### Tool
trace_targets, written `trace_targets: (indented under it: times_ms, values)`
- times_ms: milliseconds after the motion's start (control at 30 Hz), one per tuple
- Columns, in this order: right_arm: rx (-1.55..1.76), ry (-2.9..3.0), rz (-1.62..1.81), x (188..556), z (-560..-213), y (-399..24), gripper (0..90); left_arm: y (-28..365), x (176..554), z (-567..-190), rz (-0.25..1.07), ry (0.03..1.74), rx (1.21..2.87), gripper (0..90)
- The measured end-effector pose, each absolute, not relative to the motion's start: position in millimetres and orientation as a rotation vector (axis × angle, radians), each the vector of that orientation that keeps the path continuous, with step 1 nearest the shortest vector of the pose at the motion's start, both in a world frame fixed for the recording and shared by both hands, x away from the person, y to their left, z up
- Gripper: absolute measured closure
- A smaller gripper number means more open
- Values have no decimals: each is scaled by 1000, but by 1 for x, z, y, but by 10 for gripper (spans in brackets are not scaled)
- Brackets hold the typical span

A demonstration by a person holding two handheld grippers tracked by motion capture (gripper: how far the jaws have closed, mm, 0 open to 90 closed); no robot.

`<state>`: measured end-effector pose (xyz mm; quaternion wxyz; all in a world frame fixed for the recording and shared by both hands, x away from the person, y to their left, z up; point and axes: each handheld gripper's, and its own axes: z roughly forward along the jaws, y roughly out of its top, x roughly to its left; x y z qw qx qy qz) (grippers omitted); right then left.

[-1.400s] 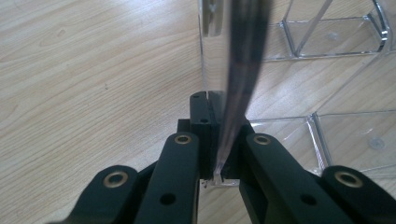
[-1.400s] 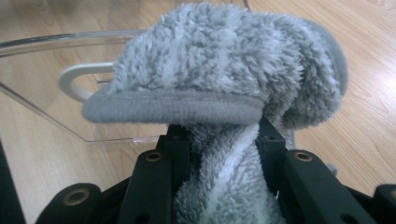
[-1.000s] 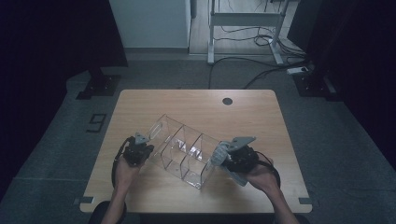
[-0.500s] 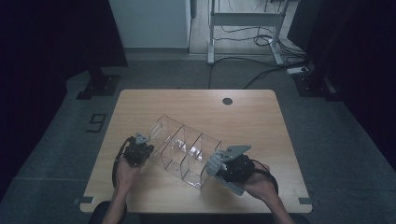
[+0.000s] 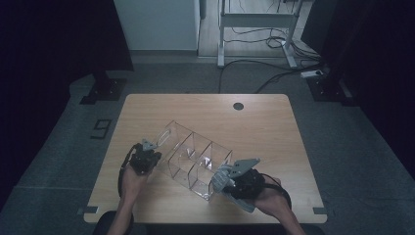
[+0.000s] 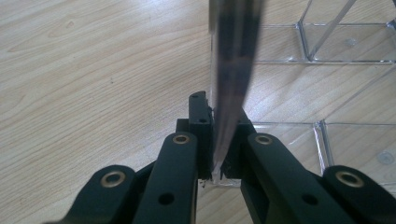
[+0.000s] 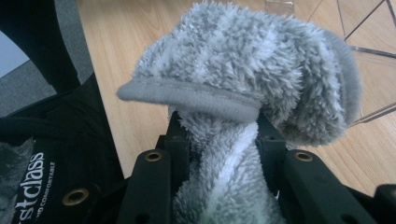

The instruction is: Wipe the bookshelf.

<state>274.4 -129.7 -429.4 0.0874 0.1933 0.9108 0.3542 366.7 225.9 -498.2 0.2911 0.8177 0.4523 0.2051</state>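
left gripper [image 5: 147, 155], lower left of the high view, forearm rising from the bottom edge, jaws clamped on the end wall of the clear organiser [image 5: 193, 159] at table centre; right gripper [image 5: 226, 177], lower right, angled toward the organiser's near end, jaws clamped on a grey cloth [image 7: 243, 93]

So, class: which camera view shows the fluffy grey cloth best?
The right gripper view: the fluffy grey cloth is close up, pinched between the right tongs. The high view shows it small beside the clear plastic organiser.
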Motion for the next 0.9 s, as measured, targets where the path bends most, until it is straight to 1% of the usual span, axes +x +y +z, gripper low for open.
trace_targets:
  times_ms: [200, 400, 767, 900]
  values:
    - [530, 2754, 1038, 270, -434, -120, 654, 226, 366, -498, 545, 1210, 2177, 857]
    - [565, 2774, 1048, 274, -439, -122, 657, 228, 367, -498, 535, 1202, 2178, 859]
    - [613, 2859, 938, 287, -471, -117, 656, 232, 367, -498, 506, 1173, 2181, 867]
    - [623, 2865, 907, 289, -477, -116, 656, 233, 367, -498, 497, 1159, 2189, 867]
